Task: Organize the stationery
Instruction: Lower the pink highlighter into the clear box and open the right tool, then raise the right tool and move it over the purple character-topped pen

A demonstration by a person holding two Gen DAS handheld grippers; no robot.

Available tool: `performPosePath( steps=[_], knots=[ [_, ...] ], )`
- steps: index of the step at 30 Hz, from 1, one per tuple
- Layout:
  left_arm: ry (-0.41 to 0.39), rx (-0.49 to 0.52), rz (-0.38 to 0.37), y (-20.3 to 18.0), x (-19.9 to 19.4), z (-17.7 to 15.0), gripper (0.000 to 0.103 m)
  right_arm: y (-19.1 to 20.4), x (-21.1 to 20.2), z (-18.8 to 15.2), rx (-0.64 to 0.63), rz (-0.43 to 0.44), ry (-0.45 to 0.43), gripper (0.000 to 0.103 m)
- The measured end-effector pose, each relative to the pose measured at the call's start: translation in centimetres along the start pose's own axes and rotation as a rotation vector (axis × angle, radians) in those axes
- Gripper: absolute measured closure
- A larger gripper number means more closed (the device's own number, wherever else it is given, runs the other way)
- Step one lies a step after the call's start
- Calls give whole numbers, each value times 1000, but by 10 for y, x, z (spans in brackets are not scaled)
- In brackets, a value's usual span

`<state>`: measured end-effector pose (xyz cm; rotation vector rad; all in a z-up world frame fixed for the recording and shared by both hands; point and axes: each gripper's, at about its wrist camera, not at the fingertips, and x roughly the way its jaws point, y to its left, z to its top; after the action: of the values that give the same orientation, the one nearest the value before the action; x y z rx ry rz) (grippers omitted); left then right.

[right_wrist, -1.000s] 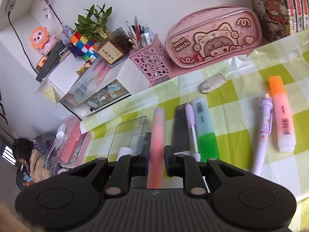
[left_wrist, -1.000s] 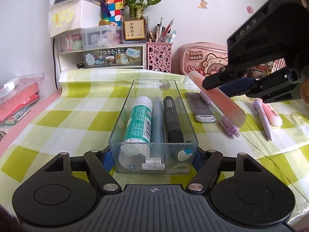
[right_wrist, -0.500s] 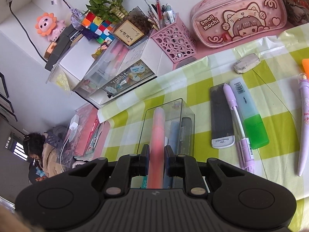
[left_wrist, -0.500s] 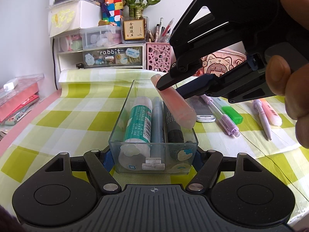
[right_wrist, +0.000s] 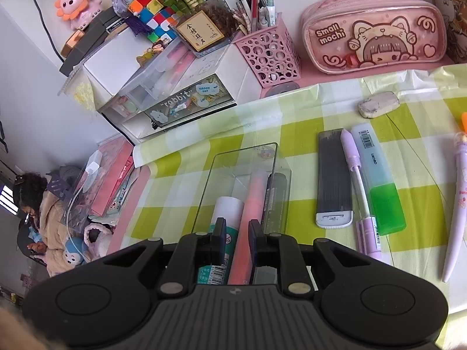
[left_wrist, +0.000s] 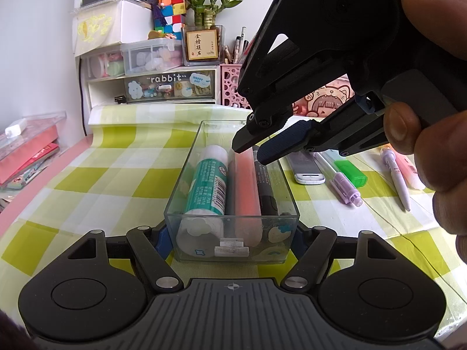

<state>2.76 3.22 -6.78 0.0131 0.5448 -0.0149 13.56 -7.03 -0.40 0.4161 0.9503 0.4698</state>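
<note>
1. Firstly, the yellow-green and white checked cloth [left_wrist: 116,180] covers the tabletop; at its left edge lies a stack of red and clear flat packets [left_wrist: 26,151].
2. At the back left stands a white drawer unit with a clear drawer marked "rabbit" [left_wrist: 169,86].
3. The left tongs [left_wrist: 230,239] are closed on the near end of the clear rectangular plastic box [left_wrist: 186,172], one pad pressed to each long side. The box rests on the cloth.
4. Inside the box, from left to right and lying lengthwise: a teal-and-white glue stick [left_wrist: 208,183], a pink highlighter pen [left_wrist: 246,186] and a black marker [left_wrist: 265,186]. All three lie side by side, touching or nearly so.
5. The right tongs [left_wrist: 251,151], held by a hand [left_wrist: 432,145], reach down into the far half of the box. Seen from the right wrist, their pads sit narrowly apart with the pink highlighter pen between them, gripping it; the pen's body lies level with its neighbours.
6. Just right of the box, on the cloth: a flat grey case with a white end [left_wrist: 305,169], then a lilac pen [left_wrist: 341,180], then a pale blue highlighter with a green cap [left_wrist: 350,172], close together.
7. Further right lies a white pen with a lilac top [left_wrist: 397,178], partly hidden by the hand.
</note>
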Motion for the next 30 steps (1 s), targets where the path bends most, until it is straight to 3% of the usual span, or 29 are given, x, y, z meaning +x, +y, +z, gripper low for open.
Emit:
performPosePath(
  steps=[8, 13, 17, 24, 30],
  knots=[
    [0, 0, 0, 0, 0, 0, 30, 12, -2, -2, -107, -27, -13, 99],
    [0, 0, 1, 0, 0, 0, 30, 19, 10, -4, -171, -22, 46, 103],
    [-1, 4, -5, 0, -1, 0, 30, 14, 17, -5, -149, 14, 85, 103],
    [-1, 3, -6, 1, 0, 0, 30, 12, -10, -2, -164, 36, -7, 103],
    [-1, -1, -7, 2, 0, 1, 30, -30, -35, 6, -55, -6, -98, 103]
  ],
)
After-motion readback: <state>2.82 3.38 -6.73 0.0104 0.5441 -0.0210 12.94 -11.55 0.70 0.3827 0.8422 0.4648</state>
